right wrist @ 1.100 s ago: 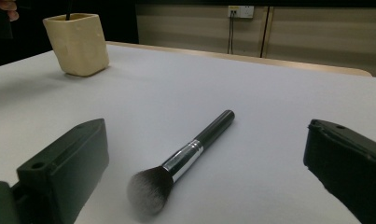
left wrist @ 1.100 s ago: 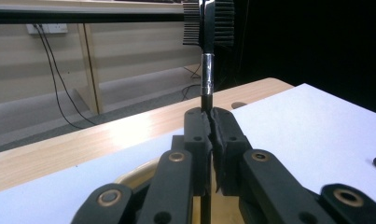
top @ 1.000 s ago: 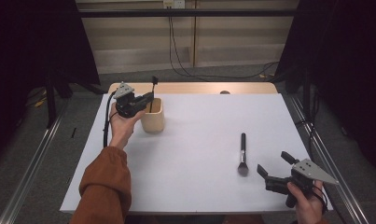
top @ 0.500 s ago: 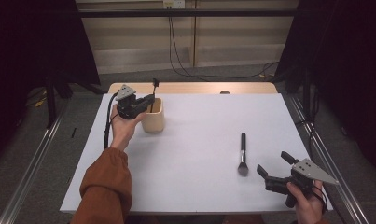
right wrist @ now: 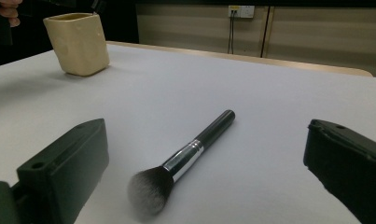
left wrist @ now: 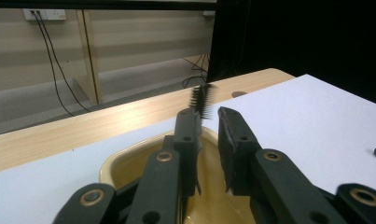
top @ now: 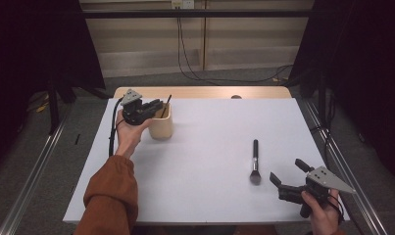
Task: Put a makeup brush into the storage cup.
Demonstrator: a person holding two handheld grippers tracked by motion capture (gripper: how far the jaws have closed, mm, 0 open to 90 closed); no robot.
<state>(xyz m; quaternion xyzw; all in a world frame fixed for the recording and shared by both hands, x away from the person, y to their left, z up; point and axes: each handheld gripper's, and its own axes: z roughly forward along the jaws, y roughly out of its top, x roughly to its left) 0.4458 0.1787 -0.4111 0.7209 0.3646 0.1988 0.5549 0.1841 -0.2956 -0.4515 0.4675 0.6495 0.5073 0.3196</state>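
A beige cup (top: 161,128) stands at the table's back left, and my left gripper (top: 156,105) hovers over its mouth. In the left gripper view its jaws (left wrist: 208,116) have just been opening and stand slightly open above the cup (left wrist: 129,156) with nothing pressed between them. A thin black bristle wand (left wrist: 202,99), blurred, leans beside one jaw tip; it stands in the cup (top: 165,105). A black-handled makeup brush (top: 255,161) lies on the white sheet. My right gripper (top: 285,170) rests wide open just behind its bristles (right wrist: 148,191).
A white sheet (top: 209,147) covers the table, with a bare wooden strip (top: 205,92) along the far edge. Cables hang on the wall behind. Metal rails run along the floor on both sides. The cup (right wrist: 78,44) is far from the right gripper (right wrist: 206,126).
The thin wand has sunk lower into the cup and tilted to the right. The left jaws have parted a little. Neither hand has shifted.
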